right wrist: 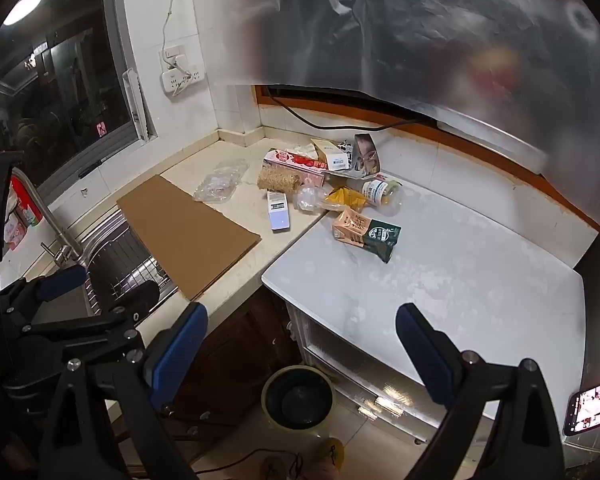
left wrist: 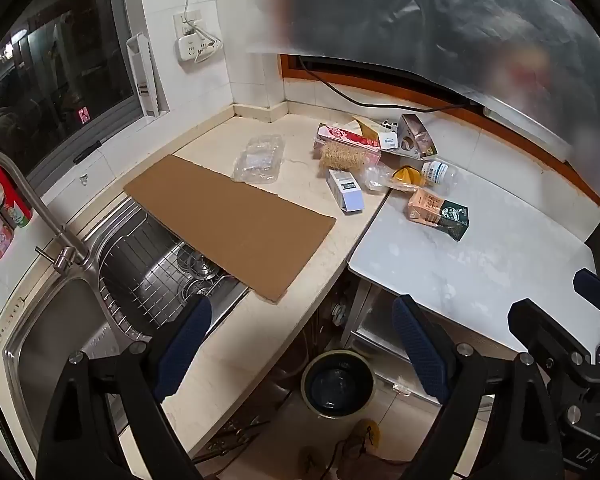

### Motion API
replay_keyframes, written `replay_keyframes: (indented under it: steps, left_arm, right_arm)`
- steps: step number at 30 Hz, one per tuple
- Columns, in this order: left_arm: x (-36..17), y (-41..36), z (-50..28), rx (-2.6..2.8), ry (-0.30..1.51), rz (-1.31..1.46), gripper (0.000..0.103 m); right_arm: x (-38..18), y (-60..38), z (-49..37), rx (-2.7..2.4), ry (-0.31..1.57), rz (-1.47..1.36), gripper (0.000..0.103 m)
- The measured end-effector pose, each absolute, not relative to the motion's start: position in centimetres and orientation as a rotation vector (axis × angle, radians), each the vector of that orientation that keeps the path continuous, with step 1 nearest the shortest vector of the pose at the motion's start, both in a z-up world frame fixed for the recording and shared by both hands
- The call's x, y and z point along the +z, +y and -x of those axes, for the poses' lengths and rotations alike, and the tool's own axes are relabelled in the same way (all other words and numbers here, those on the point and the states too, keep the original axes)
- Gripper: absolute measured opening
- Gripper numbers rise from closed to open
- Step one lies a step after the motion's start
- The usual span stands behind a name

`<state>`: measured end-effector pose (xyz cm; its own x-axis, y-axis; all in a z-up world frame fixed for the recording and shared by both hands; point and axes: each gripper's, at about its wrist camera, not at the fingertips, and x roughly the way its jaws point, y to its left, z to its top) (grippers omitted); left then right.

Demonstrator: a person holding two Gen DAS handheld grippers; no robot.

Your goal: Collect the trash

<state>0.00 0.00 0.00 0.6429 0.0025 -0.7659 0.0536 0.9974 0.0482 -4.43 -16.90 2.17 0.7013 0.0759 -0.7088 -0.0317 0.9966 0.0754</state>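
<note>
With both the left gripper (left wrist: 300, 344) and right gripper (right wrist: 302, 350) spread wide and empty, the trash pile (right wrist: 332, 188) lies well ahead at the tabletop (right wrist: 460, 280) corner; the light, crushable carton (right wrist: 366, 234) probably grips best across its flat sides.

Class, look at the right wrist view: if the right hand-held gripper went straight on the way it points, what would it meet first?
Probably the white table top, on a bare stretch short of the orange-and-green carton. The right hand-held gripper is open and empty; depth is unclear.
</note>
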Motion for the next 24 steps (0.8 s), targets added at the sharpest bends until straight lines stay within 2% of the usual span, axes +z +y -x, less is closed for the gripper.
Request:
replay_keyframes:
  steps: [24]
  left_arm:
    - [0.7,0.1,0.7,-0.014,0.845,-0.055,0.087]
  right_arm:
    - [2.7,-16.9,4.6,0.088,0.787,-0.054,0.096]
